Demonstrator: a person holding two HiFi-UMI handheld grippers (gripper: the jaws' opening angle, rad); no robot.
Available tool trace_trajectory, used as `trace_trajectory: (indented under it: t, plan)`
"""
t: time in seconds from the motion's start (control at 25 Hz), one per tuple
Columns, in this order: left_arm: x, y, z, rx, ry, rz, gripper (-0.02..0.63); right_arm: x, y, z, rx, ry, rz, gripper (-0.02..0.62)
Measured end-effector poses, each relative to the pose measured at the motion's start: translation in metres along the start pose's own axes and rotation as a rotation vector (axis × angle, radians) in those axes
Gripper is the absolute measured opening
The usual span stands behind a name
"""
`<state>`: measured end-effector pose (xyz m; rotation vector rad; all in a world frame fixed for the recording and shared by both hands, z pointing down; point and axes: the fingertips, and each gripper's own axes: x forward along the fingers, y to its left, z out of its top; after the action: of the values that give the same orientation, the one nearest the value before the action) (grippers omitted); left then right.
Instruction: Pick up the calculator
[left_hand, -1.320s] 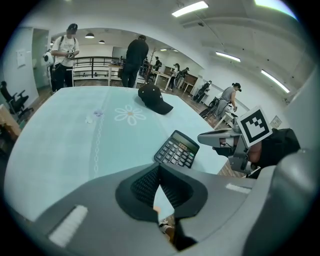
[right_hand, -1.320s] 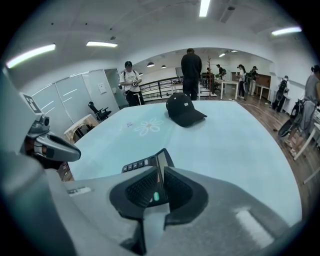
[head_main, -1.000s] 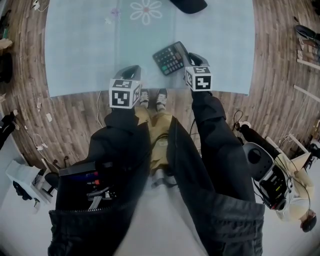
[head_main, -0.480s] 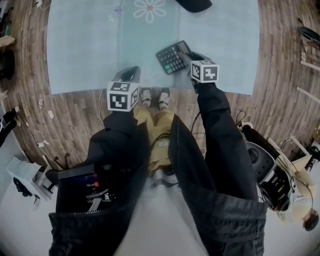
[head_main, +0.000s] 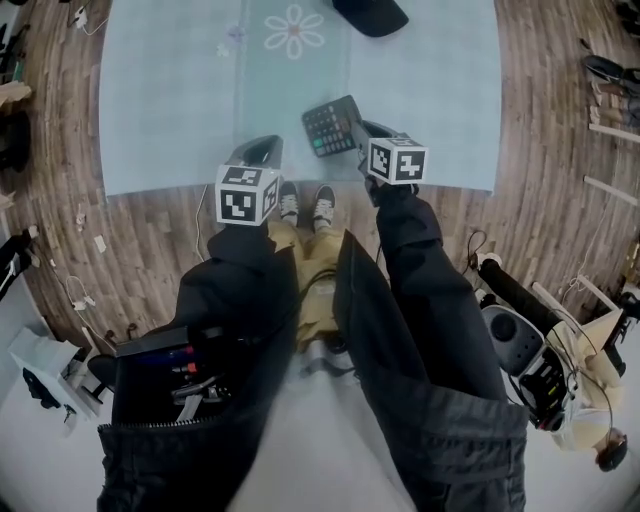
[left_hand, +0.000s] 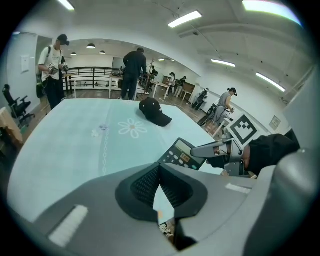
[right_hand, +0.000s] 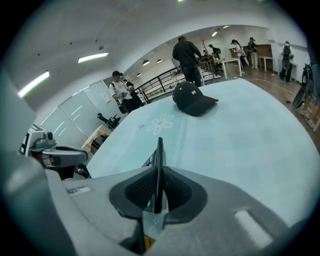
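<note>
- The right tongs (right_hand: 159, 187) are closing on the calculator (head_main: 328, 127), with its edge pinched between the pads.
- The calculator tilts above the surface (head_main: 170, 90), near the person's side. We judge the lift begun, not finished.
- The left tongs (left_hand: 159, 167) are closed and empty.

Item: calculator (head_main: 328, 127) (left_hand: 180, 154), one. Dark slab body with rows of grey keys, one green key, and a display strip at the end nearest my right gripper (right_hand: 158, 189). It stands edge-on between that gripper's fingers, which are closing on its thin edge. Pose: tilted, over the pale blue tabletop (head_main: 180, 110), near its front edge.
</note>
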<state>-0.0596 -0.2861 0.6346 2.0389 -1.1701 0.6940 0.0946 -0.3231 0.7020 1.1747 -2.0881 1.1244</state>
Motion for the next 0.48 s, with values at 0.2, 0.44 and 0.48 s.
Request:
trace_trajectory:
  t: [0.2,0.44,0.48]
  plan:
    - [-0.016,-0.008,0.03,0.006,-0.092,-0.011,-0.002,-0.019,0.03,0.02,0.007,-0.096,0.013,0.041]
    - [-0.058,-0.022,0.073,0.047,-0.229,0.009,-0.002,-0.092,0.072,0.084,-0.025,-0.352,0.013,0.041]
    - [-0.062,-0.024,0.082,0.055,-0.25,0.008,-0.002,-0.102,0.077,0.095,-0.03,-0.39,0.01,0.041]
